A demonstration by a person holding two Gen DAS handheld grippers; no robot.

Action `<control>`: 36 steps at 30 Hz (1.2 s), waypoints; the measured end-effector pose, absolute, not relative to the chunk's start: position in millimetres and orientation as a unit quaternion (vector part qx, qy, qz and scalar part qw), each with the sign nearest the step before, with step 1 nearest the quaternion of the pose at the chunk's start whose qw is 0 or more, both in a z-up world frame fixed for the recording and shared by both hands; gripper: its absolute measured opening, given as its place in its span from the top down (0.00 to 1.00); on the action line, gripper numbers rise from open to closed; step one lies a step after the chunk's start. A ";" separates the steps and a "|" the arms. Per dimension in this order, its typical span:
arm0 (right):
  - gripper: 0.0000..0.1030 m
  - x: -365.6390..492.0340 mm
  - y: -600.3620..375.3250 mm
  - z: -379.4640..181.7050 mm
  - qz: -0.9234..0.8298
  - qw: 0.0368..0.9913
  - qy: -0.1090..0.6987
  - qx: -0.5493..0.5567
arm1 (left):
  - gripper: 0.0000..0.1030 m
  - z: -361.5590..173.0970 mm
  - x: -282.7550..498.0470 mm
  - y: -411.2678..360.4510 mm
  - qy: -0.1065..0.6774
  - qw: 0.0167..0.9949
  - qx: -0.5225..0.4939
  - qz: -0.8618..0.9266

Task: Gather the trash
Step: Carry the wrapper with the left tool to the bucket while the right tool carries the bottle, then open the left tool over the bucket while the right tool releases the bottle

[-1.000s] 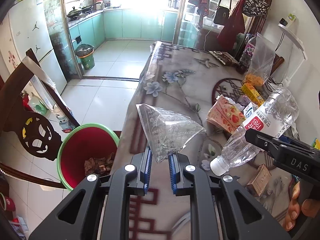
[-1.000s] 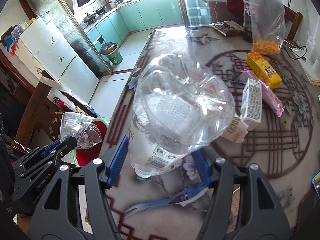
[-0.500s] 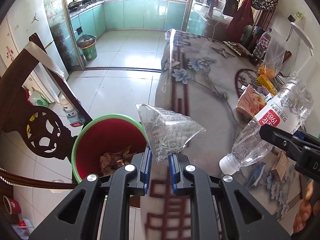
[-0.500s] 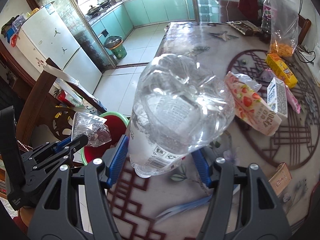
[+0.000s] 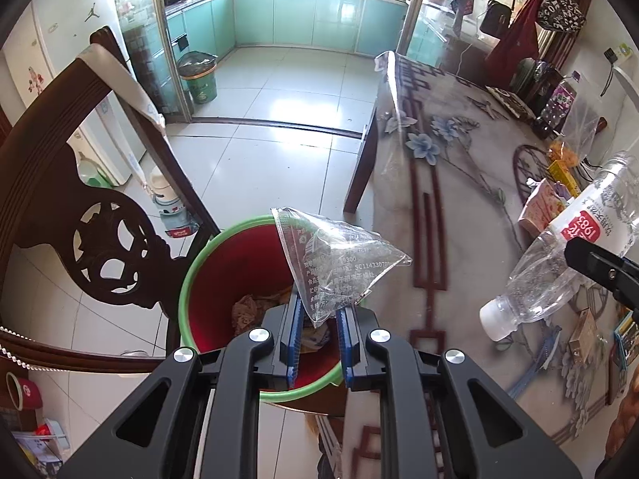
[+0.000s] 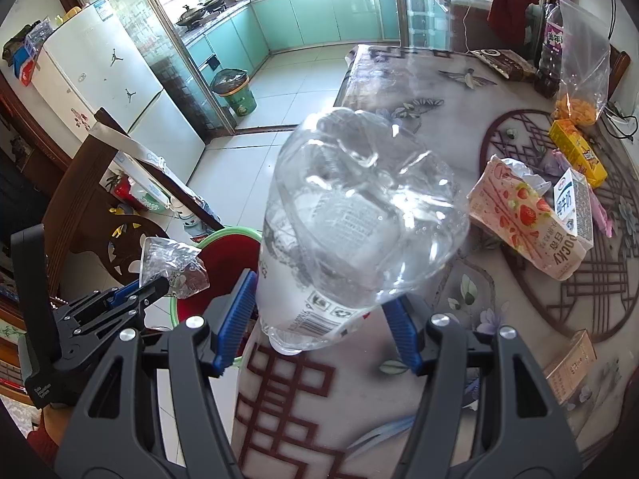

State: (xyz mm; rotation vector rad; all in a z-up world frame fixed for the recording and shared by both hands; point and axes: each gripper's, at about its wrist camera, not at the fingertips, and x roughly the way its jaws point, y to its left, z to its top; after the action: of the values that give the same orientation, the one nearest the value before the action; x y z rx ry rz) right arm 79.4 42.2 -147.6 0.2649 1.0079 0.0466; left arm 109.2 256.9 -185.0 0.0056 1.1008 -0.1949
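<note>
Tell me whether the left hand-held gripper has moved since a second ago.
Yes. The left hand-held gripper, shut on the clear wrapper, has moved off the table and now sits over the red bin.

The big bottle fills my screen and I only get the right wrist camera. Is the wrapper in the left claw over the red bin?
Observer: Yes. In the left wrist view, the clear wrapper pinched in the left claw hangs right above the red bin's opening.
Child: Is there anything in the bin already?
Observer: Yes, brown crumpled scraps lie at the bottom.
Child: Does my bottle have its cap on?
Observer: Yes, the bottle has a white cap on it, and that end is tilted downward.
</note>
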 end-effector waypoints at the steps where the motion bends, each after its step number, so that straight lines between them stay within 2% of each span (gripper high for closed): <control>1: 0.41 80.3 44.5 -147.8 0.023 0.867 0.482 0.125 | 0.87 -186.0 110.3 260.1 0.523 0.847 0.001 -0.090; 15: 0.41 90.2 70.8 -148.9 0.041 0.866 0.485 0.110 | 0.87 -205.1 118.9 297.7 0.542 0.838 -0.014 -0.058; 28: 0.41 115.0 133.3 -161.2 0.129 0.851 0.503 0.080 | 0.87 -217.3 133.7 324.0 0.554 0.832 -0.024 -0.030; 30: 0.40 117.2 142.2 -162.2 0.138 0.849 0.505 0.072 | 0.83 -216.0 135.7 326.4 0.551 0.833 -0.026 -0.027; 31: 0.39 117.7 144.9 -163.1 0.142 0.848 0.506 0.068 | 0.75 -215.4 136.8 327.8 0.551 0.834 -0.027 -0.023; 32: 0.37 118.3 149.1 -163.9 0.147 0.847 0.508 0.060 | 0.46 -215.1 138.1 329.4 0.551 0.834 -0.026 -0.019; 33: 0.35 118.2 151.1 -164.0 0.148 0.847 0.508 0.056 | 0.30 -212.9 138.8 331.1 0.546 0.837 -0.024 -0.014; 34: 0.31 118.9 153.6 -163.3 0.148 0.848 0.506 0.057 | 0.32 -209.7 138.4 331.9 0.538 0.843 -0.025 -0.013; 36: 0.31 117.8 153.3 -161.0 0.152 0.849 0.503 0.062 | 0.32 -205.2 139.7 331.9 0.534 0.845 -0.025 -0.013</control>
State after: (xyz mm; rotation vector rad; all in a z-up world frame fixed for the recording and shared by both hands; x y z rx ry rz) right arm 117.8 153.3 -161.0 0.1301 1.0597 0.3209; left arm 139.7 331.9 -205.2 -0.0537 1.1263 -0.0278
